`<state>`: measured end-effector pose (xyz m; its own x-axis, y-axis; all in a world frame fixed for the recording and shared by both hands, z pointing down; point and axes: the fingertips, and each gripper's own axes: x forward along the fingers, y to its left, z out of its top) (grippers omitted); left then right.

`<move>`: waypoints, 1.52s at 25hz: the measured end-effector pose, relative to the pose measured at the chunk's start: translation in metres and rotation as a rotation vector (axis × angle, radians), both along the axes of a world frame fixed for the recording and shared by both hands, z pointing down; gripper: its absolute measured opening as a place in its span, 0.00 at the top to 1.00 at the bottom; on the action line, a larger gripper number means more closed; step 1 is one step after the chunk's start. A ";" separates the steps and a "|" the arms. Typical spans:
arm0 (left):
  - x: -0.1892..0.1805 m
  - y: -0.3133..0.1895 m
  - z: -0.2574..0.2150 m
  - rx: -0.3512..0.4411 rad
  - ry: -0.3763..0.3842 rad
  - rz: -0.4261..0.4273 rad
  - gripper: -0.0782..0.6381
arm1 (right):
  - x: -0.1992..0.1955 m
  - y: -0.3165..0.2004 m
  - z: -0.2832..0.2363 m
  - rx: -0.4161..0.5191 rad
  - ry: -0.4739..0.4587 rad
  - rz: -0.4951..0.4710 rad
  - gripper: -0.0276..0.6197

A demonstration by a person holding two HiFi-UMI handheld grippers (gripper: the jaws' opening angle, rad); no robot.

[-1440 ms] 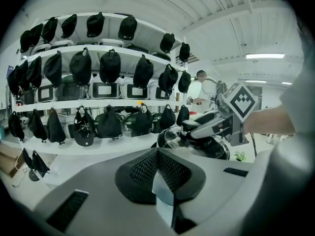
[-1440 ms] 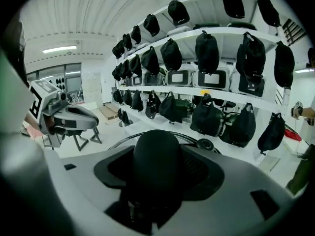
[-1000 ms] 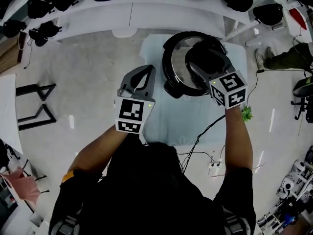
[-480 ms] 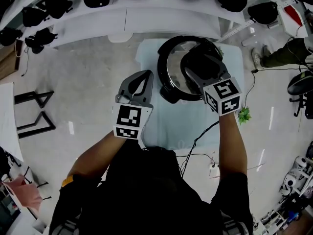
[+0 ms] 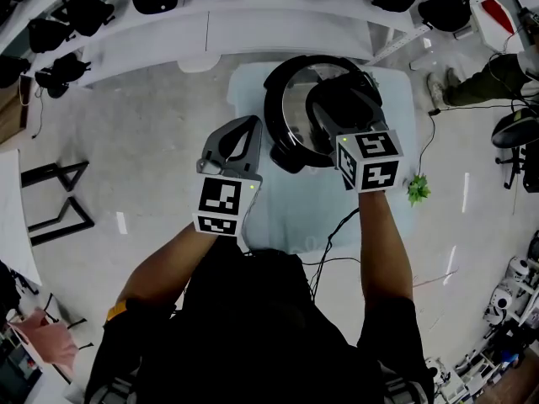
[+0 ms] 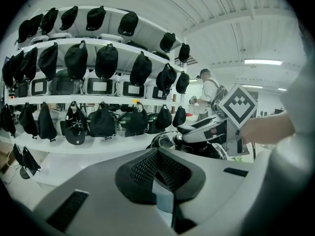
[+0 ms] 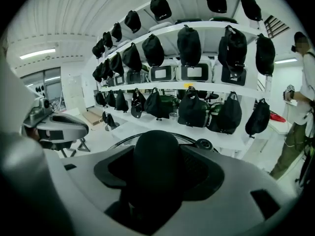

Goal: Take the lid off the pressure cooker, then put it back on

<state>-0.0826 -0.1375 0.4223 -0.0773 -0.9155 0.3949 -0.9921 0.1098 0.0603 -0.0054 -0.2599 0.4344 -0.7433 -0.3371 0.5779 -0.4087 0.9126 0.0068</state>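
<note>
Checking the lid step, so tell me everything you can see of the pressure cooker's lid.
The lid is round, with a shiny metal face inside a black rim and a rounded black handle on top. It lies level over the pressure cooker on the pale table; whether it is seated or slightly raised cannot be told. The right gripper has its jaws closed on the handle. The left gripper is shut, empty and apart from it.

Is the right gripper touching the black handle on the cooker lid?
Touching. The right gripper view shows the right gripper with its jaws pressed against both sides of the black lid handle.
</note>
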 end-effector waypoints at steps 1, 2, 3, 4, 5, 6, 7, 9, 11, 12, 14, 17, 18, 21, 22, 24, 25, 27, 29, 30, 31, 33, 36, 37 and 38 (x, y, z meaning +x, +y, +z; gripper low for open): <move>0.000 0.000 0.000 0.002 0.002 0.002 0.88 | 0.000 -0.001 0.000 0.000 -0.001 0.028 0.50; 0.001 -0.001 0.000 0.004 0.005 0.003 0.88 | 0.001 -0.002 0.000 0.001 -0.001 0.057 0.50; 0.001 -0.001 0.000 0.006 0.007 0.004 0.88 | 0.002 -0.003 0.000 0.000 -0.002 0.086 0.50; 0.001 -0.001 0.000 0.007 0.009 0.006 0.88 | 0.002 -0.004 0.000 0.000 -0.003 0.114 0.50; 0.000 -0.002 0.001 0.007 0.010 0.008 0.88 | 0.003 -0.005 0.000 0.000 -0.003 0.139 0.50; 0.000 -0.002 0.001 0.007 0.010 0.010 0.88 | 0.004 -0.005 0.000 0.000 -0.004 0.163 0.50; -0.001 -0.001 0.002 0.006 0.010 0.012 0.88 | 0.004 -0.006 0.000 0.000 -0.004 0.186 0.50; -0.003 0.000 0.003 0.005 0.010 0.016 0.88 | 0.005 -0.007 0.000 0.000 -0.004 0.236 0.50; -0.004 0.000 0.004 0.004 0.011 0.022 0.88 | 0.006 -0.007 0.000 0.002 -0.005 0.291 0.50; -0.005 0.001 0.005 0.005 0.012 0.026 0.88 | 0.006 -0.008 0.000 0.004 -0.006 0.318 0.50; -0.007 0.001 0.005 0.007 0.015 0.035 0.88 | 0.007 -0.009 0.000 0.007 -0.007 0.367 0.50; -0.008 0.001 0.007 0.010 0.019 0.053 0.88 | 0.008 -0.012 0.001 0.012 -0.007 0.440 0.50; -0.008 0.001 0.007 0.010 0.020 0.061 0.88 | 0.009 -0.013 0.001 0.014 -0.005 0.461 0.50; -0.011 0.002 0.007 0.012 0.023 0.082 0.88 | 0.008 -0.016 0.000 0.022 -0.003 0.480 0.50; -0.013 0.002 0.007 0.012 0.022 0.090 0.88 | 0.007 -0.015 0.000 0.023 -0.005 0.475 0.50; -0.015 0.003 0.007 0.013 0.020 0.105 0.88 | 0.007 -0.014 0.000 0.018 -0.007 0.461 0.50; -0.016 0.003 0.006 0.014 0.018 0.112 0.88 | 0.007 -0.014 0.001 0.015 -0.008 0.455 0.50; -0.016 0.003 0.005 0.016 0.015 0.123 0.88 | 0.007 -0.013 0.001 0.016 -0.008 0.450 0.50; -0.016 0.004 0.004 0.019 0.012 0.136 0.88 | 0.007 -0.013 0.001 0.025 -0.007 0.456 0.50; -0.016 0.005 0.003 0.020 0.011 0.142 0.88 | 0.008 -0.014 0.002 0.032 -0.005 0.462 0.50; -0.016 0.005 0.003 0.020 0.010 0.148 0.88 | 0.008 -0.014 0.002 0.040 -0.002 0.470 0.50; -0.017 0.007 0.003 0.020 0.007 0.156 0.88 | 0.009 -0.014 0.002 0.060 0.008 0.487 0.50; -0.017 0.008 0.002 0.019 0.004 0.167 0.88 | 0.010 -0.015 0.002 0.075 0.021 0.517 0.51; -0.017 0.009 0.002 0.018 0.003 0.171 0.88 | 0.011 -0.015 0.003 0.072 0.024 0.534 0.51; -0.018 0.009 0.002 0.017 0.003 0.173 0.88 | 0.011 -0.016 0.003 0.068 0.026 0.555 0.51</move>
<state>-0.1003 -0.1281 0.4241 0.0834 -0.9217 0.3789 -0.9959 -0.0641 0.0633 0.0059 -0.2754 0.4373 -0.4293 -0.7109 0.5571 -0.8264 0.5580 0.0751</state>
